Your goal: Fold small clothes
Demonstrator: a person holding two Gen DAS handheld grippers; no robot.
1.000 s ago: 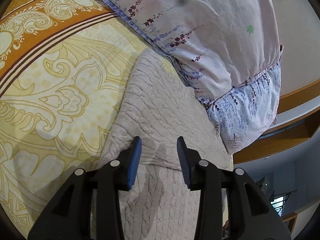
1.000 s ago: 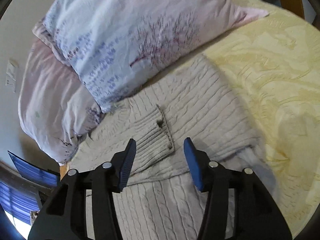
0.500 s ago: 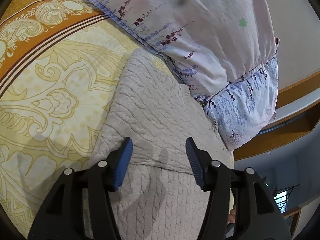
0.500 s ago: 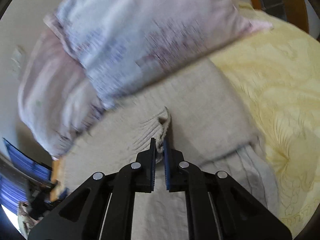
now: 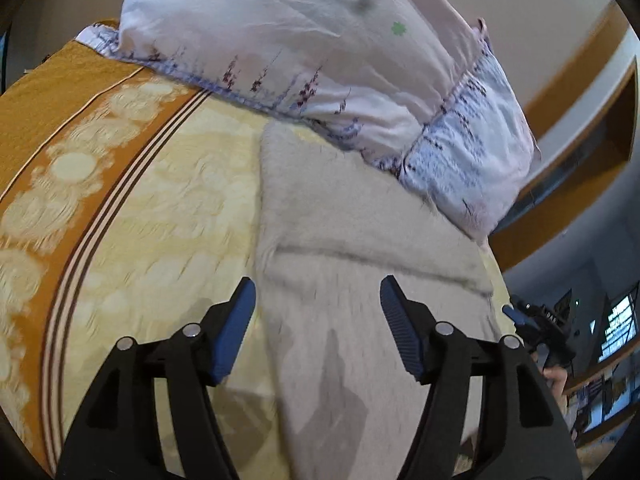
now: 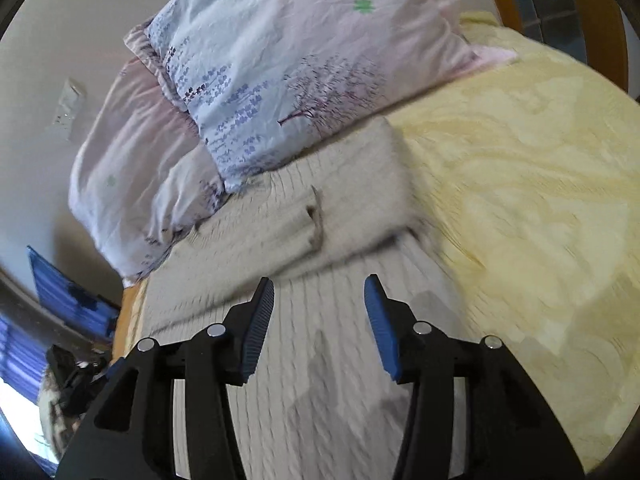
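A beige cable-knit sweater (image 5: 360, 240) lies flat on the yellow bedspread (image 5: 168, 208), its top against the pillows. It also shows in the right wrist view (image 6: 320, 352). One ribbed sleeve cuff (image 6: 308, 220) lies folded across its body. My left gripper (image 5: 318, 300) is open and empty, held above the sweater's lower part. My right gripper (image 6: 319, 300) is open and empty, above the sweater below the cuff. The right gripper also shows at the right edge of the left wrist view (image 5: 536, 328).
Two floral pillows (image 6: 280, 68) are stacked at the head of the bed against the wall. An orange patterned border (image 5: 52, 128) runs along the bedspread's left side. A wooden bed frame (image 5: 580, 120) and a window (image 5: 616, 320) lie to the right.
My right gripper shut on the sleeve cuff, then let it go and drew back, open. My left gripper opened wider and drew back and up from the sweater.
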